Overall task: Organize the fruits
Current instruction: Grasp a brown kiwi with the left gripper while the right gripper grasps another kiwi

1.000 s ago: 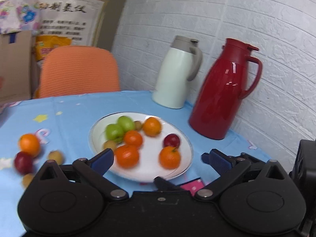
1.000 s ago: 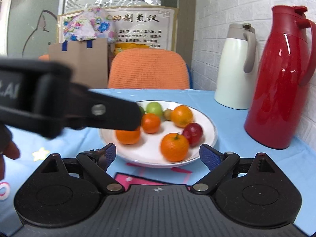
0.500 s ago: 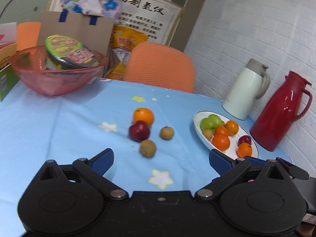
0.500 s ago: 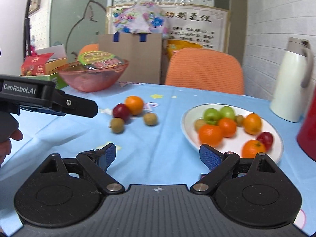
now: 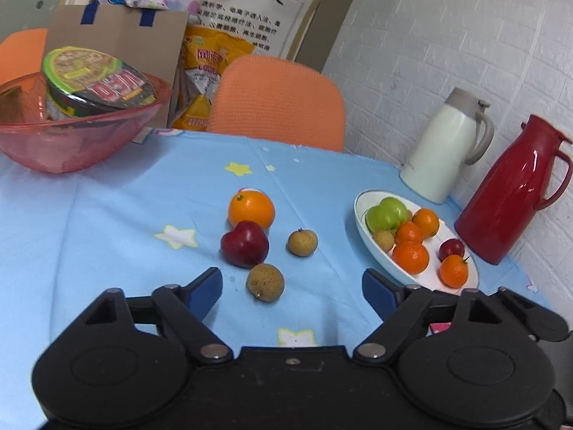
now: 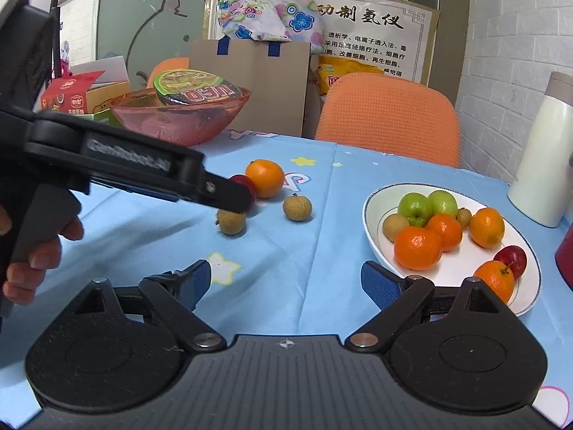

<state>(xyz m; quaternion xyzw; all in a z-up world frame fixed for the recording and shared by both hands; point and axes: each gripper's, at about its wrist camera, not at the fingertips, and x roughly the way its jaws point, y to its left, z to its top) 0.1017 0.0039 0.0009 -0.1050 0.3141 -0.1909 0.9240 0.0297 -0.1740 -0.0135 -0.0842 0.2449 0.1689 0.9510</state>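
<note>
Blue star-printed cloth is covering the counter [image 5: 107,215], with a white brick wall behind. Left hand-held gripper [image 5: 290,286] is hanging over it with jaws wide and just narrowing, nothing between the pads yet; a brown longan [image 5: 265,282] is lying just ahead of it, a red apple [image 5: 244,243] and an orange [image 5: 251,209] farther out. Right hand-held gripper [image 6: 286,281] is gaping empty. Off to the right, the white plate [image 6: 372,236] is holding the sorted fruit. Centring the longan between the pads before squeezing gently should keep it from rolling.
</note>
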